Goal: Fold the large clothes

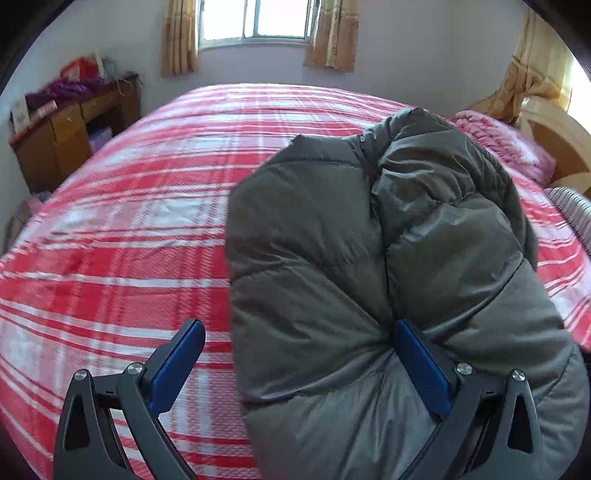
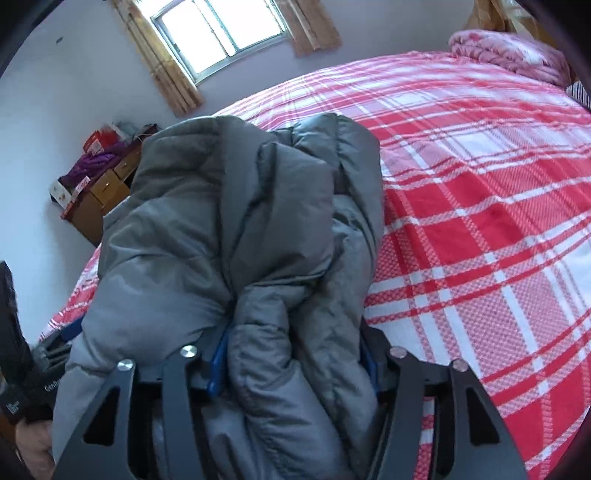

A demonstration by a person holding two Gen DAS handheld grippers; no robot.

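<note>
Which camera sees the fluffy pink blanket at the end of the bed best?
The right wrist view: the rolled pink blanket is sharp there, with its ridged folds showing. The left wrist view shows the same blanket blurred and partly hidden behind the grey jacket.

My right tongs (image 2: 291,354) are clamped on a thick bunched fold of the grey puffer jacket (image 2: 236,236), the blue pads (image 2: 218,365) half buried in fabric on either side. The jacket mounds up ahead of the tongs and spills leftward. Right of the tongs lies the red-and-white plaid bed (image 2: 480,221). Far ahead-left, a wooden dresser (image 2: 99,192) stands beneath the window (image 2: 221,33).
</note>
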